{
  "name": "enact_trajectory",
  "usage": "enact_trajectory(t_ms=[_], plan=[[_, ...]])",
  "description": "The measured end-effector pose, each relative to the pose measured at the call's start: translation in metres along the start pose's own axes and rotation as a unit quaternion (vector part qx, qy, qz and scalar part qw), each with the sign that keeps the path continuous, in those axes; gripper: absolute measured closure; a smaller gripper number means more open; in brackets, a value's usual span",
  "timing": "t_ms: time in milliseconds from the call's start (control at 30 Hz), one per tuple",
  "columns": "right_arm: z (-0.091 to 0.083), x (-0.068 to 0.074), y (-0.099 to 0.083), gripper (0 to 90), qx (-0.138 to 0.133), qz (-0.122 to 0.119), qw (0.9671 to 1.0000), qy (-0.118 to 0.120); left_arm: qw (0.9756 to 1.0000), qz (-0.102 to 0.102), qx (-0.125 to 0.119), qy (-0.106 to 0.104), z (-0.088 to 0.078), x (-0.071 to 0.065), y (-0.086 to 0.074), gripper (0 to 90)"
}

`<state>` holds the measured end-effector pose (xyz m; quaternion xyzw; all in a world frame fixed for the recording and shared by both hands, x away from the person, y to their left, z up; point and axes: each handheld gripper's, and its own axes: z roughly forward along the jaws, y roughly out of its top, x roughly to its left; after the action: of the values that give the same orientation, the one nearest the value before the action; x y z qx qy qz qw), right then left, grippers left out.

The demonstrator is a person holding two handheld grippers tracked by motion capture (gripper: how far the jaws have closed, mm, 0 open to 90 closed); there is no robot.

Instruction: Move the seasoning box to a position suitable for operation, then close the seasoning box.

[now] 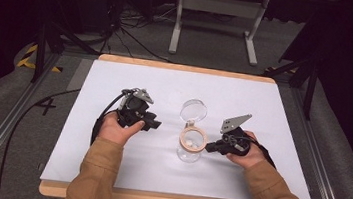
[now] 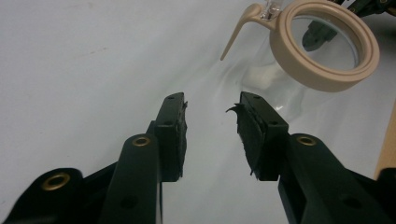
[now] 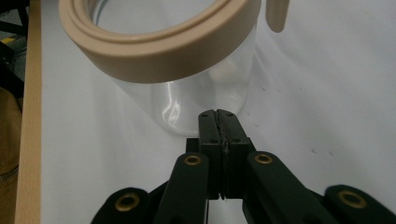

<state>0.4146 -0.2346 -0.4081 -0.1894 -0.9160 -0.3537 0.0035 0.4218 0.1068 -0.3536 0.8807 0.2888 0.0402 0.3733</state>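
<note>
- One glass jar (image 1: 190, 149) stands upright on the white table (image 1: 107, 162), long axis vertical, mouth up, a little right of the middle and toward the person's edge
- A tan ring (image 1: 193, 138) circles its mouth; the clear round lid (image 1: 193, 110) is swung open and back, tipped toward the far side of the table
- In the left gripper view a thin tan tab (image 2: 236, 32) curves down off the ring's side
- A few small pale bits lie at the bottom of the jar; I can't tell what they are
- Two grippers, one in each hand, both sleeves tan
- Left gripper (image 1: 154, 124) sits left of the jar and apart from it, pointing toward it; its pads (image 2: 173, 135) stand at a middling gap with nothing between them and bare table ahead
- Right gripper (image 1: 208, 146) is at the jar's right side, just beside the glass, tips pointing at its lower wall
- Its jaws are pressed flat together, nothing caught in them; whether the tips touch the glass I can't tell
- Beyond the table: grey floor, loose black cables, a white frame leg; none of it crowds the jar
</note>
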Motion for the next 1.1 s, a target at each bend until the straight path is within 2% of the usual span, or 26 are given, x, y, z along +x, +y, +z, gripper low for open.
enact_trajectory(t_ms=[200,533,633,833,933,1033,1100], plan=[[0.005,0.005,0.002,89.9,0.009,-0.008,0.9999,0.012,0.9999,0.001,0.004,-0.013,0.0,0.0,0.0,66.8],[0.012,0.009,0.001,89.5,0.012,-0.004,0.9994,0.034,0.9997,0.003,0.007,-0.022,0.002,0.001,0.004,67.5],[0.013,0.009,-0.001,89.1,0.008,-0.002,0.9996,0.027,0.9996,0.003,0.004,-0.027,0.004,0.001,0.006,68.0],[-0.004,0.011,-0.002,89.8,-0.026,0.003,0.9996,0.007,0.9992,0.012,-0.002,-0.039,0.004,-0.003,0.013,72.3],[-0.013,0.012,-0.001,89.9,-0.043,0.003,0.9991,0.0,0.9986,0.016,-0.014,-0.049,0.004,-0.005,0.017,74.4],[-0.021,0.014,0.001,90.0,-0.06,0.005,0.9982,-0.006,0.9983,0.015,-0.03,-0.048,0.003,-0.005,0.019,76.8],[-0.028,0.016,0.002,90.0,-0.075,0.005,0.9971,-0.009,0.9979,0.006,-0.05,-0.041,0.003,-0.004,0.02,77.7]])
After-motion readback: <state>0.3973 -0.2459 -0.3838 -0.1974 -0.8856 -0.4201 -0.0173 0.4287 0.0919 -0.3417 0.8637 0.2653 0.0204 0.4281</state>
